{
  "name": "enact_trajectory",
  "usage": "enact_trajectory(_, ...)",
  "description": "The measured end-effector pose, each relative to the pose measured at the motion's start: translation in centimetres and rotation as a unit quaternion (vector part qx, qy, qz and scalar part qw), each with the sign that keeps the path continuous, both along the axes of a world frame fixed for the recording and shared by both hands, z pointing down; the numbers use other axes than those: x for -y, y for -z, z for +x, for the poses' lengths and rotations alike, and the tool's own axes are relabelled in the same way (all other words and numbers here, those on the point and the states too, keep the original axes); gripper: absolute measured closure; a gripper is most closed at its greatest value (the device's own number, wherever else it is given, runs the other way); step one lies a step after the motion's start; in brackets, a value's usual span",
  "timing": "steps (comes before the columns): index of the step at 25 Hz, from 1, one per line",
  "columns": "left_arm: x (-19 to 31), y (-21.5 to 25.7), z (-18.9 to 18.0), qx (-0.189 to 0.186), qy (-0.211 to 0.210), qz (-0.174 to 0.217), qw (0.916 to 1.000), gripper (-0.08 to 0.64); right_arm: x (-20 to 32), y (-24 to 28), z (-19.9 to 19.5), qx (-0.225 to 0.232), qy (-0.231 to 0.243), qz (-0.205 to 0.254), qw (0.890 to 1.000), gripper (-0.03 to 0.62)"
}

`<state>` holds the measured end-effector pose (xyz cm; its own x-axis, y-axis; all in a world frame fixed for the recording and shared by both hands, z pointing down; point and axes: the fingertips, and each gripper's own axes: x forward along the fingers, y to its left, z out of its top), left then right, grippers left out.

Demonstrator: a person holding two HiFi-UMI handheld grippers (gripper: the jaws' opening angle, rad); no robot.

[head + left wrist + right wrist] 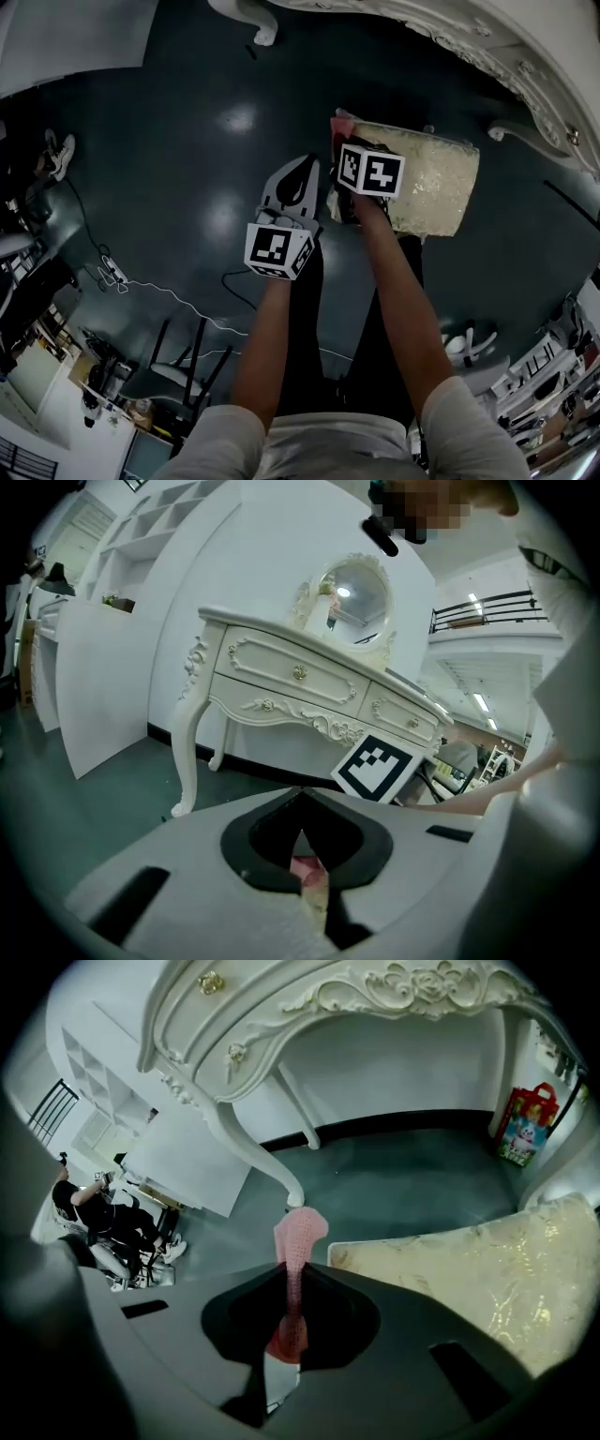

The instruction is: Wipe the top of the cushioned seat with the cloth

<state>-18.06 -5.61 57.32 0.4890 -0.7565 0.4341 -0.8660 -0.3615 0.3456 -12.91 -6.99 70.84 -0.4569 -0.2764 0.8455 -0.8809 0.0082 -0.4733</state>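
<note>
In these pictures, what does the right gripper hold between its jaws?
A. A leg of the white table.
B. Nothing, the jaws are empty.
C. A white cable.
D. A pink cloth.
D: in the right gripper view the right gripper is shut on the pink cloth, whose end sticks out past the jaws, near the cushioned seat.

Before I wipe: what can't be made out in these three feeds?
Right gripper view: the picture's rim and the right tongs cut off the cushioned seat; whether the cloth touches it is not shown.
Head view: the right tongs cover most of the cloth; only a pink edge shows.
Left gripper view: the left tongs hide nearly all of the seat.
</note>
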Motion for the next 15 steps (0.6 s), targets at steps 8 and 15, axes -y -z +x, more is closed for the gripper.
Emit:
enact_trajectory(8,0.4,-0.5,0.8,-0.004,-0.007,-0.013,0.9999,0.548,0.1,-1.7,2.1,-0.014,-0.019,-0.028,0.999,0.565)
enact_trajectory(15,0.5,-1.1,3.7,-0.004,-0.013,-0.029,0.9995,0.548,0.4,-1.0,4.5,0.015,-0.019,-0.014,1.000,0.566)
